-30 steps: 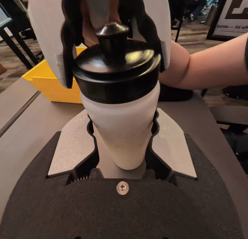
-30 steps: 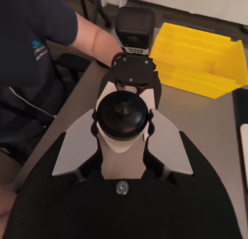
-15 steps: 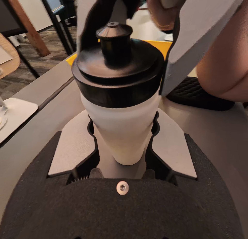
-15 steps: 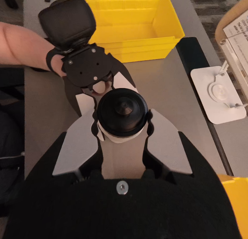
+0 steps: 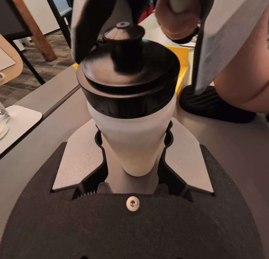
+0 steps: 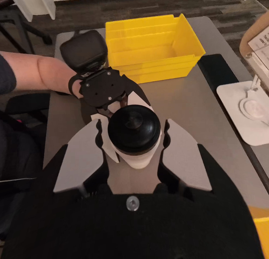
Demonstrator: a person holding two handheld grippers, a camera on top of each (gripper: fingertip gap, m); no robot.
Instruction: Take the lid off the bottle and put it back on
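A white bottle with a black spouted lid stands upright on the grey table. My left gripper is shut on the bottle's white body below the lid. In the right wrist view the lid sits on the bottle, seen from above. My right gripper is open around the lid, with a small gap on each side. Its fingers hang above the lid in the left wrist view. The left gripper's body reaches in from the left.
A yellow bin stands behind the bottle. A black pad lies to its right, and a white stand base farther right. Another yellow bin's corner shows at the lower right. A person's forearm holds the left gripper. The tips of one gripper are about 8 cm away from the tips of the other.
The right gripper was shut on the lid and swung round with it. Its jaws have now spread and let go of the lid. The left gripper has kept its hold on the bottle.
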